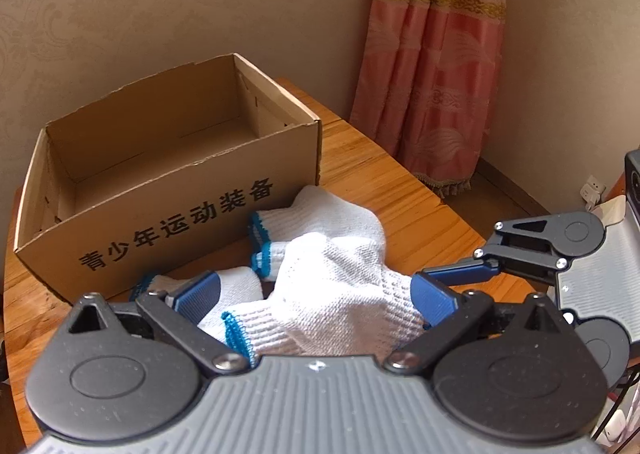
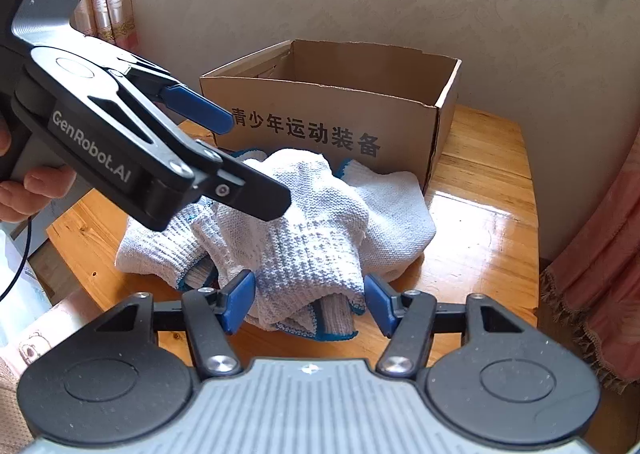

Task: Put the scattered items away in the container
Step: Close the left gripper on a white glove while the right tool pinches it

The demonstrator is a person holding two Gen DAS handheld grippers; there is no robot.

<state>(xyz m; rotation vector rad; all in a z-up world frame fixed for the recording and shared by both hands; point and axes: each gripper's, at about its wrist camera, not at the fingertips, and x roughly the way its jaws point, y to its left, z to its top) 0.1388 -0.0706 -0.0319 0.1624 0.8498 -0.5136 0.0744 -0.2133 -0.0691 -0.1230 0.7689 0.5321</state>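
Here, on my left, I have the cardboard box (image 1: 168,189) sitting open-topped on the wooden table (image 1: 400,205), close against the patterned wall (image 1: 160,13), with black printed characters along its near side. Just in front of it lies the heap of white knit gloves (image 1: 320,254) with blue cuffs, one glove's edge touching the foot of the box. My left gripper (image 1: 316,296) is spread wide around the nearest glove (image 1: 336,306), its blue pads (image 1: 198,296) flanking the knit on either side; I cannot tell whether they touch the fabric, but the jaws are released, not clamped. Further right in that view, my right gripper (image 1: 460,278) reaches in from the side, one blue finger pointing at the same pile. Behind it hangs a pink curtain (image 1: 432,65) in the corner of the room. From my right wrist, the left gripper (image 2: 256,161) crosses in from the upper left, held by my left hand (image 2: 28,189), its black lower finger resting over the top of the heap. The gloves (image 2: 304,230) lie bunched in the middle of the table, the box (image 2: 332,109) directly behind and touching them. My right gripper (image 2: 308,304) is also spread, its blue pads (image 2: 240,304) standing either side of a cuff end, loose around it.
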